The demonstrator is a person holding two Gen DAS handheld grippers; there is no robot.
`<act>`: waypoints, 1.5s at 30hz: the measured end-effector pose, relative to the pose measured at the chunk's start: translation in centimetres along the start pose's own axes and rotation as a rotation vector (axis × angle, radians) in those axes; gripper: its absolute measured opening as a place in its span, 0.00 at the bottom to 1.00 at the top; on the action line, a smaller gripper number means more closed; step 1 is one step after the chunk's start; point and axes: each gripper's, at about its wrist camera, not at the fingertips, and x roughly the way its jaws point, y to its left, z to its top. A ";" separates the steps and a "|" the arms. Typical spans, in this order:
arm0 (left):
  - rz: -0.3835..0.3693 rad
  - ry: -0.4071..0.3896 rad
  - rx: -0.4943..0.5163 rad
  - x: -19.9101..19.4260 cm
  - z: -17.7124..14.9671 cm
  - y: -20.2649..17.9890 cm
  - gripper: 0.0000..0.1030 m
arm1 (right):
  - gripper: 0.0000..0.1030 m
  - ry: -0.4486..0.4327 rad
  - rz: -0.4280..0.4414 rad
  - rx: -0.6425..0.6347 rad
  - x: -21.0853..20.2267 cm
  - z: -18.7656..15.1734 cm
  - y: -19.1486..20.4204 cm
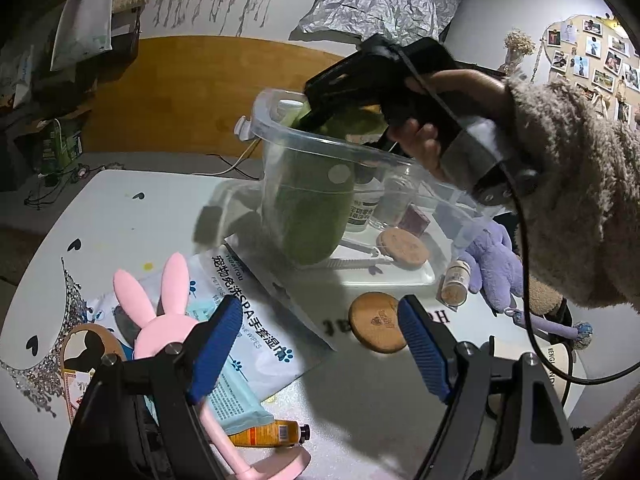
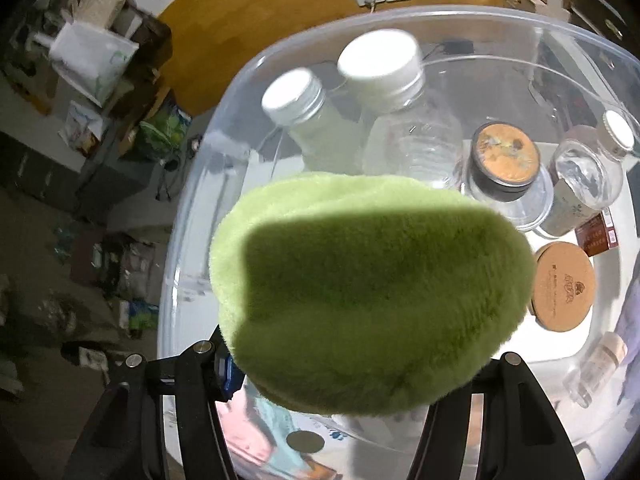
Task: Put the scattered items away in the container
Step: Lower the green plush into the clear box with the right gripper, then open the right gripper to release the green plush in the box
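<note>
Green plush (image 2: pixel 372 276) gripped by right gripper (image 2: pixel 360 364), inside bin (image 1: pixel 280 136) beside bottles (image 2: pixel 348 92). Left gripper (image 1: pixel 320 344) jaws spread, holding nothing. Left outside bin: wipes pack (image 1: pixel 256 344), pink rabbit (image 1: pixel 160 312), cork lid (image 1: pixel 378 322), purple toy (image 1: pixel 500 268).

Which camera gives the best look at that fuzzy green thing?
The right wrist view: the green plush fills the frame, held in the right tongs over the clear tub. The left wrist view shows it only dimly through the tub's wall.
</note>
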 end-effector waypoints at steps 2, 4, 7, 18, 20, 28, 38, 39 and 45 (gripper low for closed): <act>-0.001 -0.001 -0.001 0.0 0.0 0.0 0.77 | 0.60 0.009 -0.029 -0.024 0.6 -0.2 0.5; -0.001 -0.004 -0.003 0.0 0.0 0.1 0.77 | 0.60 0.015 -0.048 -0.027 1.1 -0.2 0.7; -0.003 -0.002 -0.002 -0.1 0.2 0.3 0.77 | 0.60 0.034 -0.074 -0.034 1.4 -0.1 0.9; -0.002 -0.016 -0.002 -0.4 0.1 0.4 0.77 | 0.62 0.167 -0.140 -0.085 2.6 0.8 0.8; 0.000 -0.017 -0.007 -0.5 0.1 0.5 0.77 | 0.69 0.181 -0.146 -0.114 2.4 0.9 1.0; -0.003 -0.024 0.003 -0.7 0.2 0.7 0.77 | 0.84 0.146 -0.075 -0.092 0.6 0.4 0.0; -0.035 -0.035 0.039 -1.3 0.6 0.1 0.77 | 0.84 0.036 0.098 -0.104 -6.9 -1.0 1.5; -0.039 -0.037 0.043 -1.3 0.7 -0.1 0.78 | 0.84 0.016 0.102 -0.116 -7.9 -1.4 1.8; -0.057 -0.068 0.068 -2.3 1.0 -1.2 1.00 | 1.00 -0.126 0.080 -0.184 -11.9 -5.0 3.0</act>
